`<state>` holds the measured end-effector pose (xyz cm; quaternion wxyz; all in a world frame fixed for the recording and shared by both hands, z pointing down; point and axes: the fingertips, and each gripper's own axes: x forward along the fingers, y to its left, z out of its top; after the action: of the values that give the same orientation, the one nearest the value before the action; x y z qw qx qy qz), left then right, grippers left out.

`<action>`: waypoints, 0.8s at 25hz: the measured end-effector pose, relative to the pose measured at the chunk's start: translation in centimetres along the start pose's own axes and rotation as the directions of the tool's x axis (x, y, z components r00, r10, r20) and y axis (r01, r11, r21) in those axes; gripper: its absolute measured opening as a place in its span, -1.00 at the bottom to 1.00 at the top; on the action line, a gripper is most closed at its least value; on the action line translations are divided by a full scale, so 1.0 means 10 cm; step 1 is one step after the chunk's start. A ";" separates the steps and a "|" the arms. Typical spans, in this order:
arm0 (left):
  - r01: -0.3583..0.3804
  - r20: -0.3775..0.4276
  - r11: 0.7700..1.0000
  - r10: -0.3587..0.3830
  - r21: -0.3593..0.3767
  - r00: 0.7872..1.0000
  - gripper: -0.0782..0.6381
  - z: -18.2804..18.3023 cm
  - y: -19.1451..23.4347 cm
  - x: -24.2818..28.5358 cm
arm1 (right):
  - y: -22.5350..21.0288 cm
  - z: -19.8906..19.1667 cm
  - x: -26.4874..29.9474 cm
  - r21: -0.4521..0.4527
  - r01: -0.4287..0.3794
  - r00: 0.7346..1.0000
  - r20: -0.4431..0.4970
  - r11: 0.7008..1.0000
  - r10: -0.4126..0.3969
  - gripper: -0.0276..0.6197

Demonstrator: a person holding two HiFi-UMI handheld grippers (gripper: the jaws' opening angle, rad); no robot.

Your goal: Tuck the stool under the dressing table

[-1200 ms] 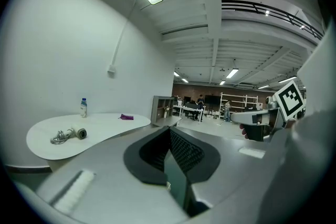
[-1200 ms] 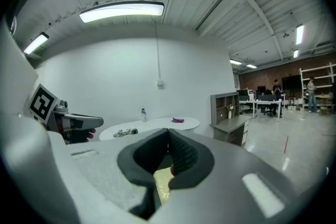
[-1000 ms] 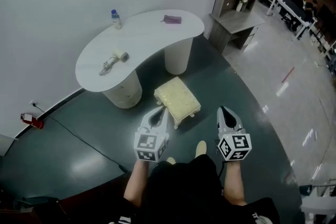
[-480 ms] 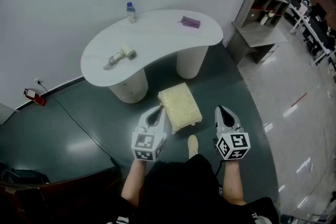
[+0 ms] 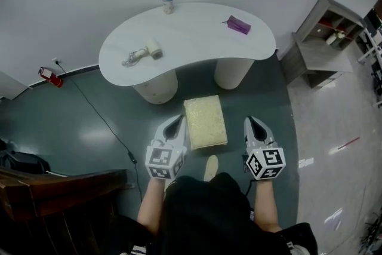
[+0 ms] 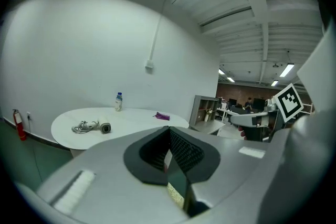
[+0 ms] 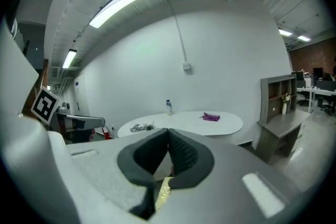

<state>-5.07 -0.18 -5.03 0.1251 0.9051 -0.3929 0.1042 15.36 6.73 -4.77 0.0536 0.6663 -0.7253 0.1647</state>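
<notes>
A cream cushioned stool (image 5: 205,121) stands on the dark green floor just in front of the white kidney-shaped dressing table (image 5: 197,45), between its two round legs. My left gripper (image 5: 177,123) hovers at the stool's left side, shut and empty. On the stool's right, with a gap of floor between, my right gripper (image 5: 255,124) is shut too, holding nothing. In the left gripper view the jaws (image 6: 169,136) meet, with the table (image 6: 63,132) beyond; the right gripper view shows closed jaws (image 7: 168,139) and a sliver of the stool (image 7: 163,191) below.
On the table lie a hair dryer with cord (image 5: 143,54), a water bottle (image 5: 167,1) and a purple pouch (image 5: 238,25). A grey shelf unit (image 5: 325,39) stands at the right. A cable (image 5: 98,115) crosses the floor from a red object (image 5: 50,76); dark furniture (image 5: 54,194) sits lower left.
The view has swung round, so the table and stool now lie straight ahead instead of angled to the left. Both grippers moved with the person and stay shut on either side of the stool.
</notes>
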 end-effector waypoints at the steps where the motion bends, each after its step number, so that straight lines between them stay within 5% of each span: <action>1: -0.020 -0.002 1.000 0.020 -0.006 1.000 -0.76 -0.01 -0.01 0.05 | -0.06 0.00 0.06 -0.001 -0.023 1.000 -0.007 1.000 0.023 -0.91; 10: -0.139 -0.048 0.986 0.135 -0.089 0.990 -0.76 -0.25 -0.07 0.41 | -0.45 -0.12 0.56 0.017 -0.181 0.981 -0.069 0.983 0.182 -0.91; 20: -0.179 -0.139 0.980 0.165 -0.092 0.976 -0.76 -0.72 0.22 0.88 | -0.59 -0.63 1.19 0.051 -0.197 0.964 -0.170 0.979 0.203 -0.91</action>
<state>-1.45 -5.42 4.60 0.1881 0.8510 -0.4658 0.1530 18.98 -2.96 5.65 0.0888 0.5736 -0.7783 0.2393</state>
